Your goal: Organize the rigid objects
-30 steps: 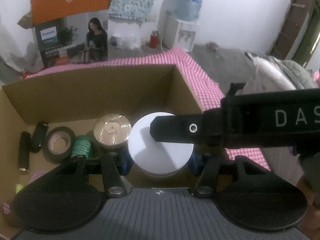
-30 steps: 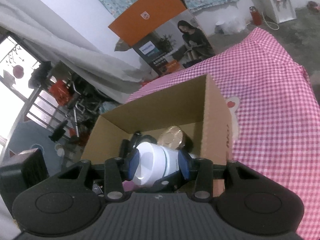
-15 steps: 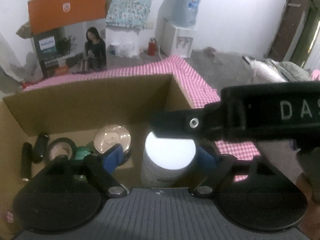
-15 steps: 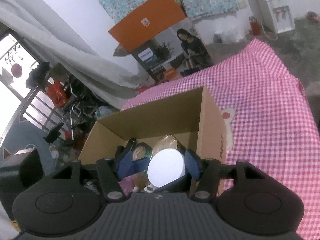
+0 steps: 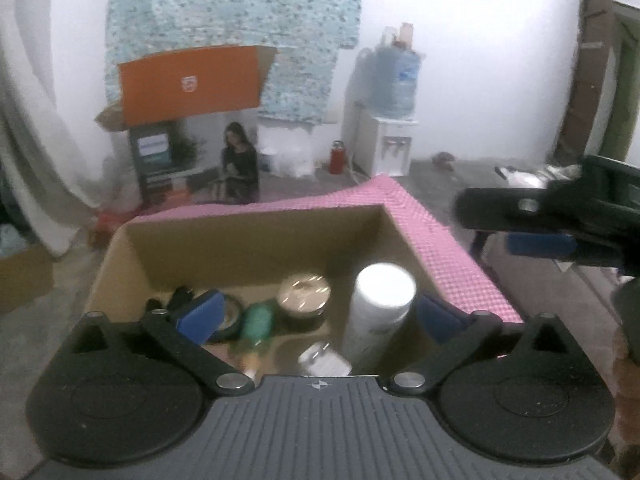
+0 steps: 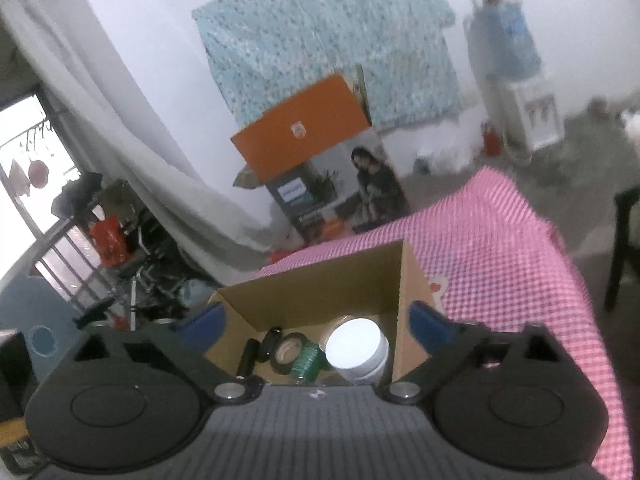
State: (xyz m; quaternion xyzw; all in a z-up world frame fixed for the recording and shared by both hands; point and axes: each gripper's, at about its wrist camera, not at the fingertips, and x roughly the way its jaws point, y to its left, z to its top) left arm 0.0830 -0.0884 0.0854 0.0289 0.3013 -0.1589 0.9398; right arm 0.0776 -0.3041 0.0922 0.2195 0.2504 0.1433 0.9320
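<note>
An open cardboard box (image 5: 256,220) stands on a pink checked cloth (image 5: 440,256). In its right corner a white jar (image 5: 384,304) stands upright and free. Beside it lie a gold-lidded tin (image 5: 306,294), a green spool (image 5: 258,320), a black tape roll (image 5: 230,314) and black cylinders (image 5: 180,296). My left gripper (image 5: 320,314) hangs over the box's near side, jaws opening wide, with no pad touching anything. My right gripper (image 6: 316,324), jaws also opening, sits above the box (image 6: 320,292) and the jar (image 6: 356,346), touching neither; it shows at right (image 5: 520,228) in the left wrist view.
The checked cloth (image 6: 500,240) runs off to the right of the box. Behind the table stand a printed carton with an orange flap (image 5: 192,80), a water dispenser (image 5: 390,136) and a red bottle (image 5: 336,156). A small cardboard box (image 5: 20,276) sits on the floor at left.
Both grippers let go of the white jar, spread their jaws and drew back and up. The jar now stands alone in the box's right corner.
</note>
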